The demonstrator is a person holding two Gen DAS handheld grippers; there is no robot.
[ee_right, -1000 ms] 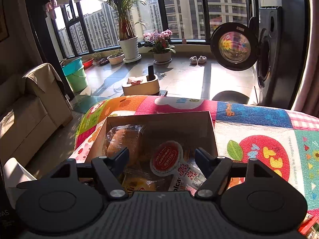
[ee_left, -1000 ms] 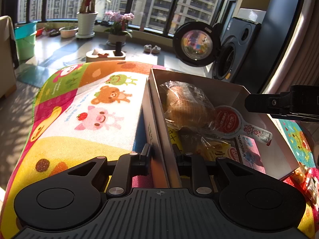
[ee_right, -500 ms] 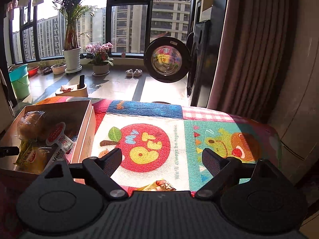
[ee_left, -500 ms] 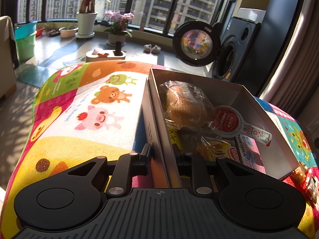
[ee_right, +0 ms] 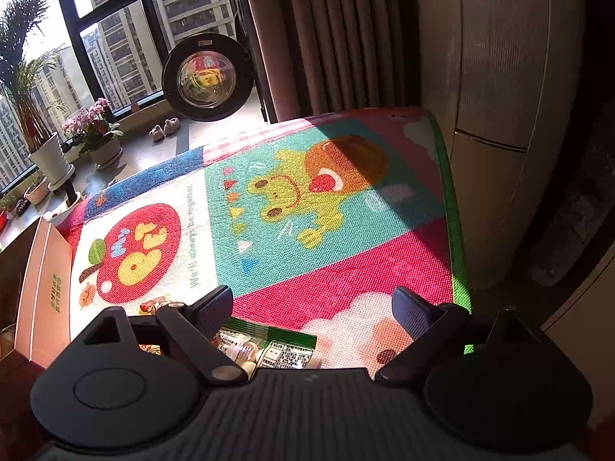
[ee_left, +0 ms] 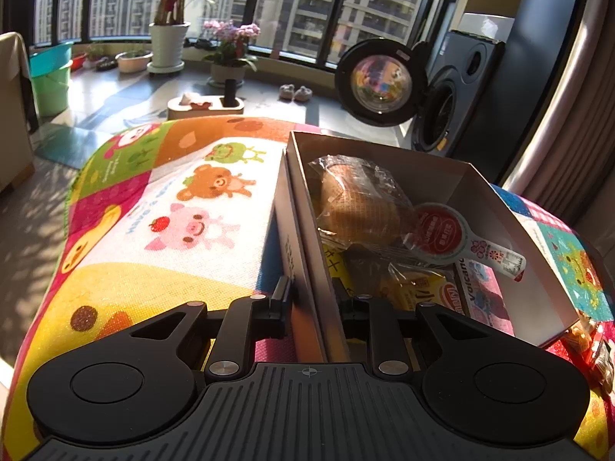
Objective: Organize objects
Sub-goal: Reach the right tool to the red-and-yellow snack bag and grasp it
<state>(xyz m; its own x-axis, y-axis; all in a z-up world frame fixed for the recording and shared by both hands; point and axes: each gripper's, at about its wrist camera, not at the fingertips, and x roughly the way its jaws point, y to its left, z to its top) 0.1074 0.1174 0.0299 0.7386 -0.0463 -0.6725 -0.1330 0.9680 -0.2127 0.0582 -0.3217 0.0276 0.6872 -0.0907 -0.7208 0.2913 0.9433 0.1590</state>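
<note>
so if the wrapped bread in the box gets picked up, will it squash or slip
Probably squashes: the wrapped bread looks soft and puffy inside loose film. The crinkled, shiny wrapper suggests a tool could slip or grab only plastic. It seems light for its size, resting atop other packets in the cardboard box, so lifting should need little force.

Each gripper, left gripper (ee_left: 311,299) and right gripper (ee_right: 313,307), is matte black plastic: ribbed central body, two round discs, angular finger links pinned by silver screws.
</note>
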